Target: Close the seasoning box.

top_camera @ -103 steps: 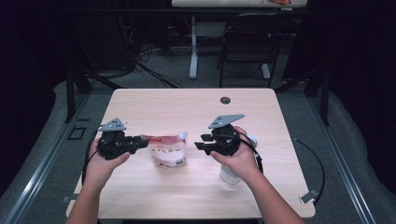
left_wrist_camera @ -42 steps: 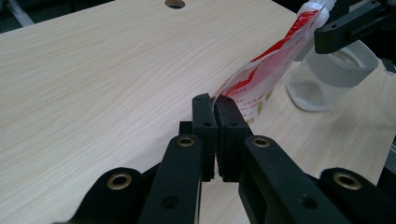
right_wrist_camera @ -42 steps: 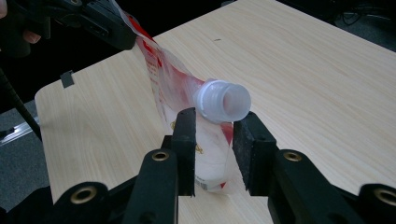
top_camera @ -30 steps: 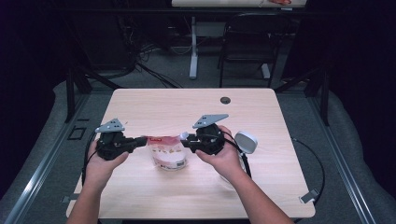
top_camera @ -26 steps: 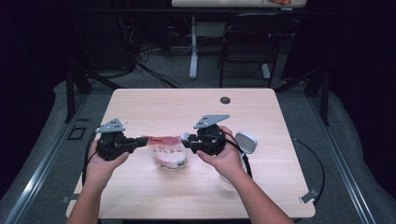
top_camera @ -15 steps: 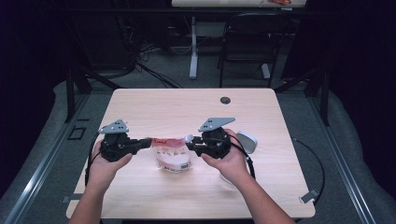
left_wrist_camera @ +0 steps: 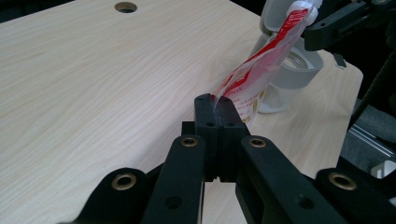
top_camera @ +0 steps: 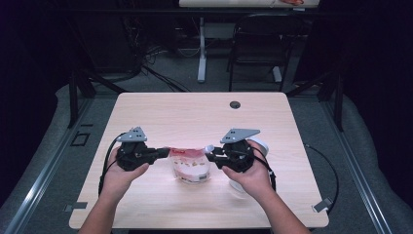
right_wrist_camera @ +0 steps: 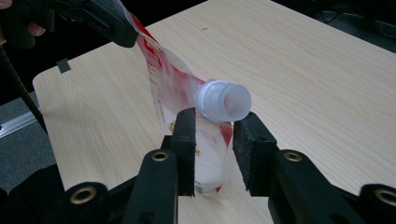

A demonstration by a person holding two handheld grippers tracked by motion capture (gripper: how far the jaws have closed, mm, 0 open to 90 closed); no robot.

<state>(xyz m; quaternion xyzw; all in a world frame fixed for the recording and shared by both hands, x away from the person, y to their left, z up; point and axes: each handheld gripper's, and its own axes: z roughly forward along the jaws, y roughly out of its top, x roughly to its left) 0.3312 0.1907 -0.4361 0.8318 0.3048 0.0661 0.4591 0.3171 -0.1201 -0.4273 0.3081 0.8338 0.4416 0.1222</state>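
Jaws pressed together, the left gripper (left_wrist_camera: pixel 215 105) pinches one top corner of a red-and-white spouted pouch (top_camera: pixel 191 165) above the middle of a pale wooden bench (top_camera: pixel 195 117). The right gripper (right_wrist_camera: pixel 214 122) has its jaws set either side of the pouch's neck, just below the white screw cap (right_wrist_camera: pixel 223 101); a gap shows between the two pads, and whether they press on the neck cannot be told. In the high view the pouch hangs between the two grippers, its bottom edge resting on or just above the bench top. Just beside it on the person's right stands a clear jar (left_wrist_camera: pixel 289 70) with a grey rim. A round cable hole (top_camera: pixel 235 105) sits near the bench's far edge.
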